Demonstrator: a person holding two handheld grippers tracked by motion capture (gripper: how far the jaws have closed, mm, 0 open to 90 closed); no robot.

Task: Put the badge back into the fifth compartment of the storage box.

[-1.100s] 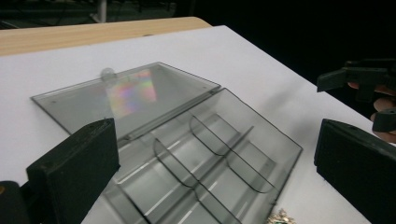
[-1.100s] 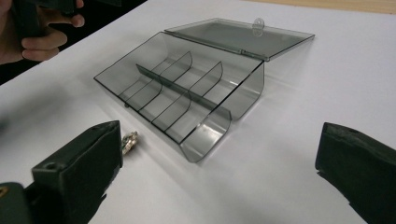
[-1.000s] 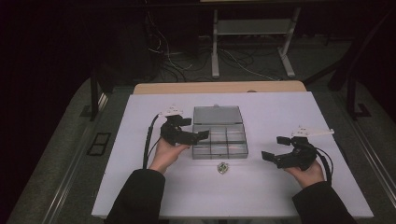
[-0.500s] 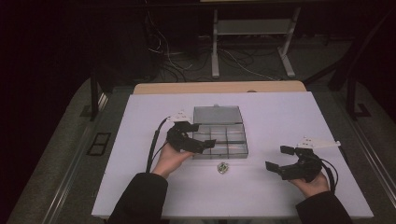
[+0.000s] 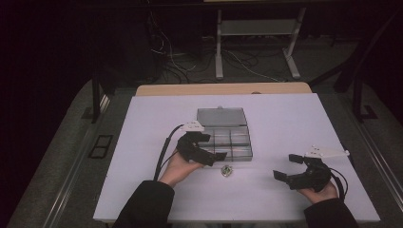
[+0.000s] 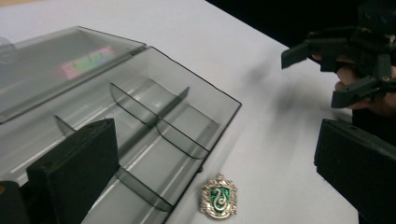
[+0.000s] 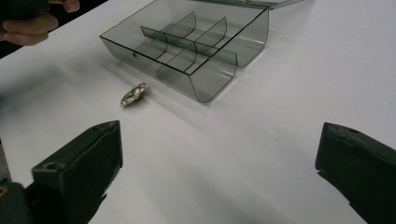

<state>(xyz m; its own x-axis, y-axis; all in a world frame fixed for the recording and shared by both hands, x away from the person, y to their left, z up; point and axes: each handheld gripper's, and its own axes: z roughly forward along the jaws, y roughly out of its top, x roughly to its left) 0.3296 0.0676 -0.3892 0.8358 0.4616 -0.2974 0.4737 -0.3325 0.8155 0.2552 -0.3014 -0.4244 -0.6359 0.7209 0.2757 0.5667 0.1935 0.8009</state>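
Organizer box [image 5: 231,138] crowds badge [image 5: 226,171]; right side open.

It looks like a lab: a white-covered desk [image 5: 285,118] in a dark room, loose black cables [image 5: 190,61] on the grey floor [image 5: 62,156], a grey metal stand [image 5: 256,33] behind.

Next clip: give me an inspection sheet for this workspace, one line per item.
Surface: white tabletop, bare apart from the items below.
Job's things: clear compartment box, lid open, compartments empty; green-and-silver crest badge on the table just in front of it.
Clutter: nothing seen.
Grippers: left gripper open, at the box's front-left corner above the badge; right gripper open, holding nothing, off to the right.
Cables: black cable trails from the left gripper.
Surroundings: dark floor, loose wires, metal stand behind.
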